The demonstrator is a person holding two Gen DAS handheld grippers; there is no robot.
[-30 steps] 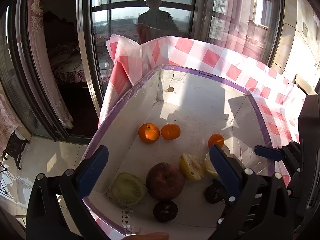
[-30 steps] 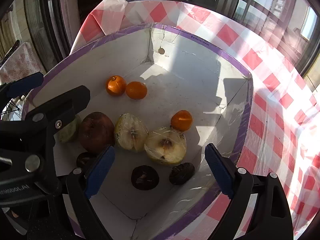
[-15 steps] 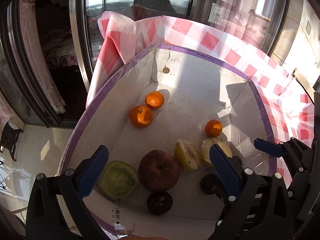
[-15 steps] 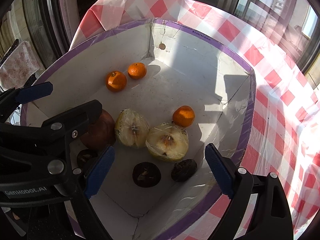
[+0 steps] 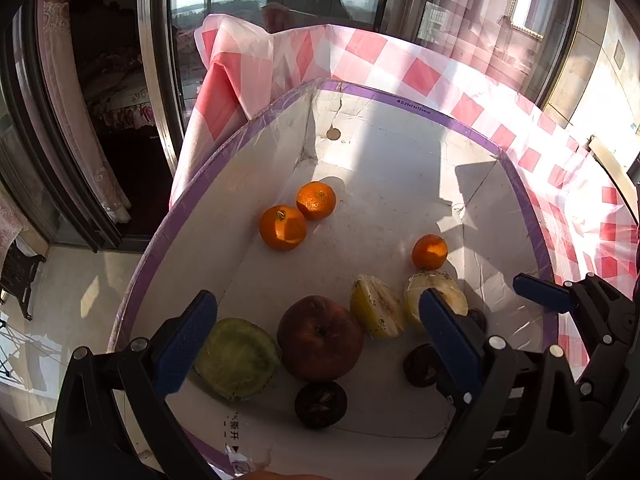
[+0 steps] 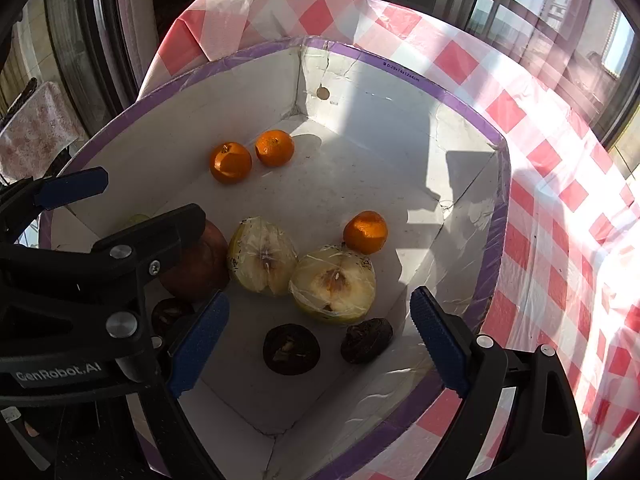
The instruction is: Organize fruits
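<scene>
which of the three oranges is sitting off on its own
The orange touching the wrapped apple half on the box's right side. The other two sit paired near the far-left corner.

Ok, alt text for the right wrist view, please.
The open right claw hovers over a white box with a purple rim holding three oranges, two plastic-wrapped cut apple halves, a red apple and dark round fruits. The left claw reaches in from the left; a red-checked cloth lies beneath.
</scene>
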